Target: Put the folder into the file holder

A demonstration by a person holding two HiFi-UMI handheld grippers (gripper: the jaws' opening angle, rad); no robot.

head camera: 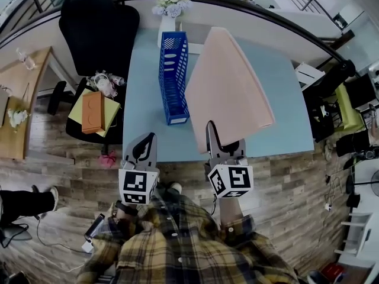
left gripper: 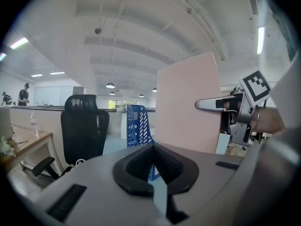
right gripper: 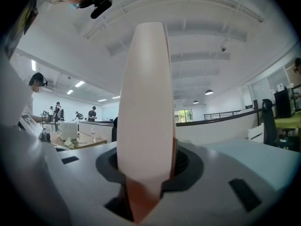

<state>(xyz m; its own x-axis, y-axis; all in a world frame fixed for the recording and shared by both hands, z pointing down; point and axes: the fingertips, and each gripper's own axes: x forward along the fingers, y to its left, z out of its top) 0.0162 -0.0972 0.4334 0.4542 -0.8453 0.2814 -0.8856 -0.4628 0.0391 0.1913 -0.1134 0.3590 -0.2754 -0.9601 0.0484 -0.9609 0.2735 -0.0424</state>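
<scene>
One pink folder is held up over the worktop, tilted, and it is not in the file holder yet. The right gripper holds it at the folder's 6 o'clock edge. In the right gripper view its two fingers press on the folder from both sides, and the folder stands up between them in the middle of that view. One blue file holder stands on the worktop at about 9 o'clock from the folder, just beside it, with its long side pointing away from the person. At 12 o'clock of the file holder is one white vase with flowers. One black chair is at 10 o'clock of the file holder, past the left edge of the worktop. The left gripper is at 6 o'clock of the file holder, at the near edge of the worktop; its two fingers are together and hold nothing
</scene>
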